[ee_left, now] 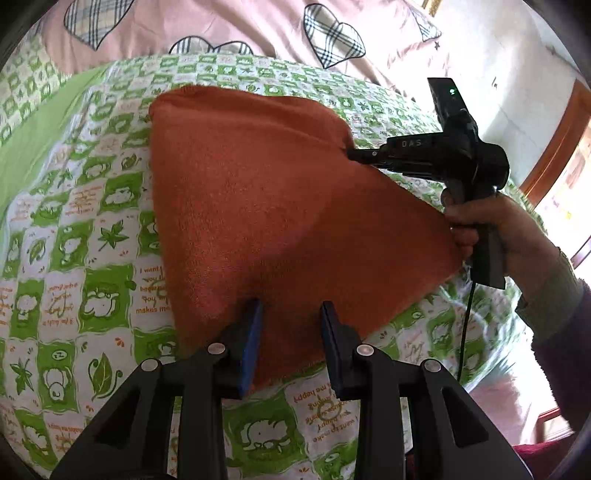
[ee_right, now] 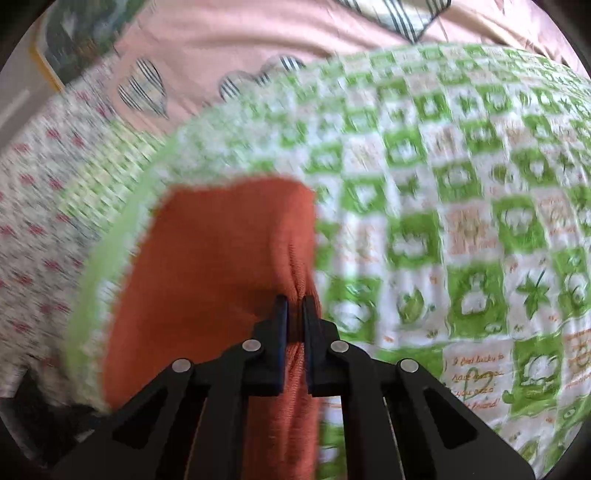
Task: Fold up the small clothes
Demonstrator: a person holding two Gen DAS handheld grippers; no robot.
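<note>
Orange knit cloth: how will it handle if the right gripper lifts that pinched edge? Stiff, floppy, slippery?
Likely floppy: the orange knit cloth bunches into creases where the right gripper pinches it. Its fuzzy texture probably grips the pads rather than slipping. It looks light, so the free part should drape and drag across the green patterned bedsheet.

You are working in a home bedroom: a bed point(ee_left: 92, 206) spread with a green-and-white cartoon-print sheet point(ee_right: 461, 206), a pink quilt with plaid hearts point(ee_left: 236, 26) bunched behind it, a pale wall point(ee_left: 517, 85) and a wooden door frame point(ee_left: 557, 140) at the right.
</note>
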